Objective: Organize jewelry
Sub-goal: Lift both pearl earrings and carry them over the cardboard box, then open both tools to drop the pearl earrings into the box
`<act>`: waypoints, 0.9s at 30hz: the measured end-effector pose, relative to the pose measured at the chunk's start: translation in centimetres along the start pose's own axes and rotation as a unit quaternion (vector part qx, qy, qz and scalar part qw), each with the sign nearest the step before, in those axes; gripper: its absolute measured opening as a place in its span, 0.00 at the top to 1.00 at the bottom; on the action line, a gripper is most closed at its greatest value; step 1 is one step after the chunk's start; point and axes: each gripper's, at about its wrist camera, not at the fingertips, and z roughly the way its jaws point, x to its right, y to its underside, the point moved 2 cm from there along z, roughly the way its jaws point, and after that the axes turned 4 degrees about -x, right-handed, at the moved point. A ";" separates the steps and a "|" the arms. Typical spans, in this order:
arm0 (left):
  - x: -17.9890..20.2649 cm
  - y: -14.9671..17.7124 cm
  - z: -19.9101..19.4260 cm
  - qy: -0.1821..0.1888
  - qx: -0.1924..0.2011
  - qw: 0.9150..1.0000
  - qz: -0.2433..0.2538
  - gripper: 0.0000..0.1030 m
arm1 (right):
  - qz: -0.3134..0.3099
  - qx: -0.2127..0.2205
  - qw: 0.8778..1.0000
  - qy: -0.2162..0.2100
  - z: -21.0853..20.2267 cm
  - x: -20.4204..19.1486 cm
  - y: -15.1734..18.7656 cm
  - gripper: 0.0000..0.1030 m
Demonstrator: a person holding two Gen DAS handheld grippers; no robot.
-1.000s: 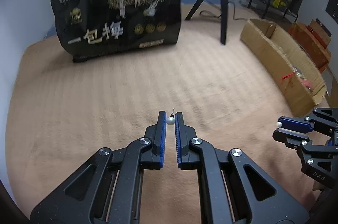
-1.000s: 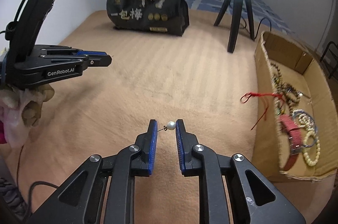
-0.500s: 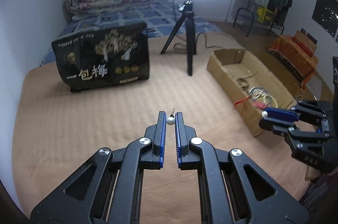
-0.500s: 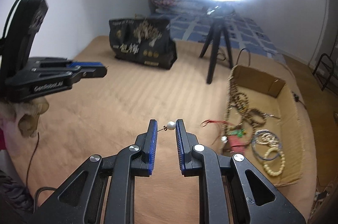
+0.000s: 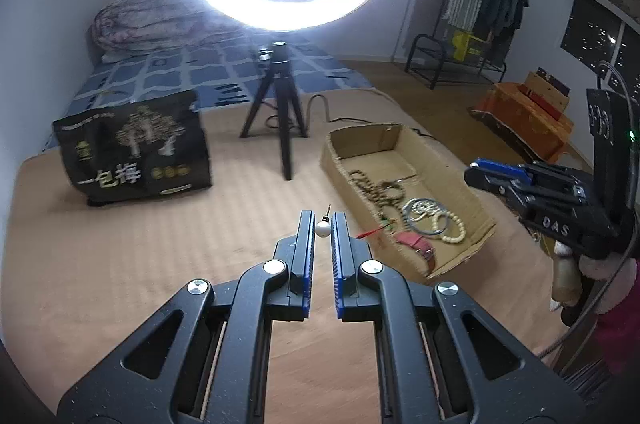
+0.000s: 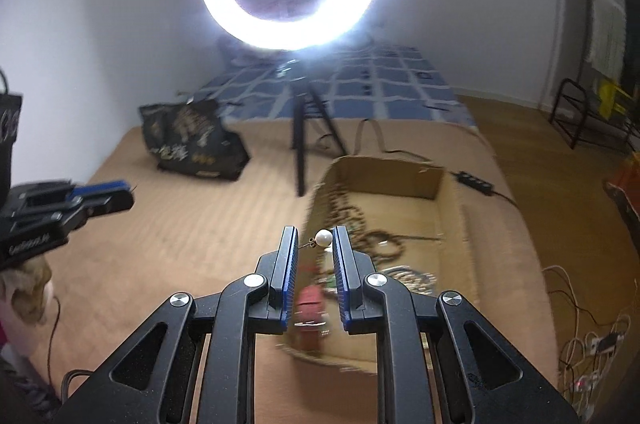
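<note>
Each claw is pinching one pearl earring: left gripper its pearl earring, right gripper above the cardboard box. Beads are lying inside already; both earrings are waiting.

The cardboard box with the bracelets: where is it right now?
In the left wrist view the cardboard box sits on the tan blanket at right, beside the tripod; in the right wrist view it lies just beyond the right tool.
</note>
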 end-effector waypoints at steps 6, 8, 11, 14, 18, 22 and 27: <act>2.6 -1.4 1.7 0.012 0.004 1.000 0.011 0.94 | 0.034 0.009 0.999 0.018 -0.4 3.5 -0.4 0.85; 3.3 -1.9 2.2 0.018 0.006 1.000 0.010 0.94 | 0.044 0.009 0.999 0.022 -0.2 4.5 -0.4 0.85; 4.3 -2.7 3.1 0.023 0.007 1.000 0.012 0.94 | 0.053 0.008 0.998 0.026 0.0 5.5 -0.2 0.85; 5.3 -3.4 4.3 0.027 0.005 1.000 0.012 0.94 | 0.057 0.006 0.998 0.033 0.5 6.1 -0.2 0.85; 6.5 -4.1 5.8 0.031 0.002 0.999 0.014 0.94 | 0.066 0.002 0.997 0.037 1.1 7.0 0.0 0.85; 7.3 -4.5 7.1 0.032 -0.002 0.999 0.013 0.94 | 0.066 -0.005 0.997 0.042 1.6 7.6 0.3 0.85; 8.0 -4.5 8.1 0.031 -0.007 0.999 0.019 0.94 | 0.071 -0.012 0.997 0.041 2.1 8.2 0.5 0.85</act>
